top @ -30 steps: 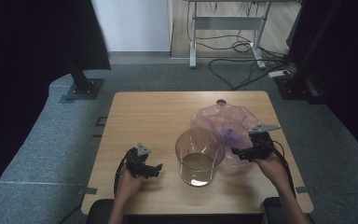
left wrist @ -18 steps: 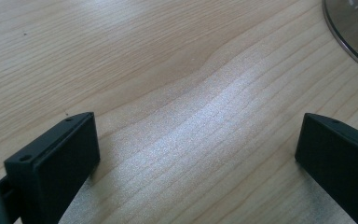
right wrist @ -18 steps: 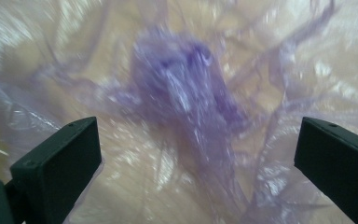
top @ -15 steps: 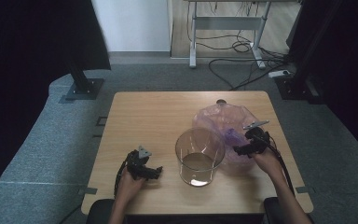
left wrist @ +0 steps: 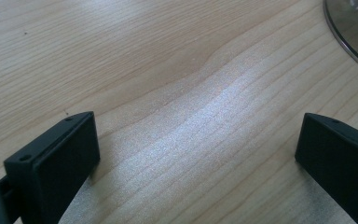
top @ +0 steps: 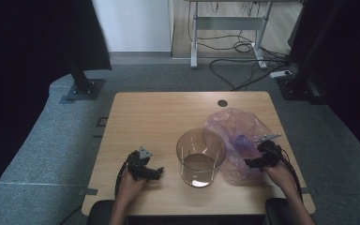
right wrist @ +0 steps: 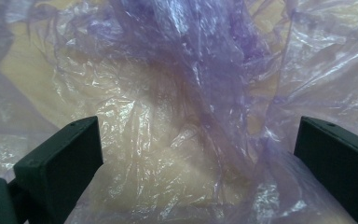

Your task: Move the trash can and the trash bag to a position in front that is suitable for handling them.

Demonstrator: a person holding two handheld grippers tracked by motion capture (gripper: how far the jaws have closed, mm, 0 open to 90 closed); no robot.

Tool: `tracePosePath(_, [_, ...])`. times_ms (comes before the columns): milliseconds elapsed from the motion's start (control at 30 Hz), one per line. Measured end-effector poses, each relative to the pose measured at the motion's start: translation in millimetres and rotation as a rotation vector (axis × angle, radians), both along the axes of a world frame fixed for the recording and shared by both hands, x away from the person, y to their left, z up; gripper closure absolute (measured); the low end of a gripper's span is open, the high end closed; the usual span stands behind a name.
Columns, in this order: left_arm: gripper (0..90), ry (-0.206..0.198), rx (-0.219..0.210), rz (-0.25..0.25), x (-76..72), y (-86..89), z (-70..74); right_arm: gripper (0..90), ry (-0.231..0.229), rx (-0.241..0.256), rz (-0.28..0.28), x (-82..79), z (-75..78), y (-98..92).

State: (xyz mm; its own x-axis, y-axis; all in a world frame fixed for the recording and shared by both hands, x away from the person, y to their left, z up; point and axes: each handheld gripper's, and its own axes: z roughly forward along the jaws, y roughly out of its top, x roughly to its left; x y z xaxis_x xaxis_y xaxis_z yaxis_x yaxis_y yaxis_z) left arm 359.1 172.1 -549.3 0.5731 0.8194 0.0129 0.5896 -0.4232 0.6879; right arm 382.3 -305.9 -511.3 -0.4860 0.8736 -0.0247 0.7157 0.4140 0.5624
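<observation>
Crinkly see-through purple plastic bag [top: 236, 138] spread flat on the light wooden table [top: 168, 117], just right of the clear round plastic bin [top: 201, 157] (touching it, looks like). Right gripper [top: 252, 163] down on the bag's near right part, jaws wide open. Left gripper [top: 155, 173] left of the bin, jaws wide open over bare wood

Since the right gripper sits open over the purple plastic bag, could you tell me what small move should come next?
Probably ease the right gripper forward and close on the purple plastic bag: its jaws stand wide apart with crumpled film between them, nothing gripped yet.
</observation>
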Motion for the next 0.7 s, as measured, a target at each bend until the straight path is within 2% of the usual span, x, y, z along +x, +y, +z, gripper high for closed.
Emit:
tracePosePath(100, [0.0,0.000,0.000,0.001,0.0,-0.1,0.0,1.6,0.000,0.006,-0.013,-7.8,-1.9,-7.0])
tracePosePath(133, [0.0,0.000,0.000,0.002,0.0,-0.2,0.0,1.9,-0.003,0.009,-0.022,-16.1,-3.6,-13.7])
tracePosePath(167, [0.0,0.000,0.000,0.002,0.0,-0.2,0.0,1.9,-0.003,0.009,-0.022,-16.1,-3.6,-13.7])
tracePosePath(267, [0.0,0.000,0.001,0.005,-0.1,-0.5,0.0,2.4,-0.009,0.017,-0.044,-33.4,-5.5,-25.7])
tracePosePath(300, [0.0,0.000,0.001,0.005,-0.1,-0.5,0.0,2.4,-0.009,0.017,-0.044,-33.4,-5.5,-25.7])
tracePosePath(333, [0.0,0.000,0.001,0.007,-0.1,-0.7,0.0,2.7,-0.009,0.025,-0.056,-41.6,-6.1,-31.4])
tracePosePath(400, [0.0,0.000,0.001,0.008,-0.1,-0.7,0.0,3.0,-0.010,0.026,-0.063,-45.6,-6.2,-34.1])
tracePosePath(500, [0.0,0.000,0.000,0.010,-0.2,-1.0,0.0,3.3,-0.014,0.041,-0.087,-60.7,-5.3,-43.9])
tracePosePath(700, [0.0,0.001,-0.001,0.015,-0.5,-1.5,0.0,3.4,-0.019,0.050,-0.094,-79.7,-1.5,-54.0])
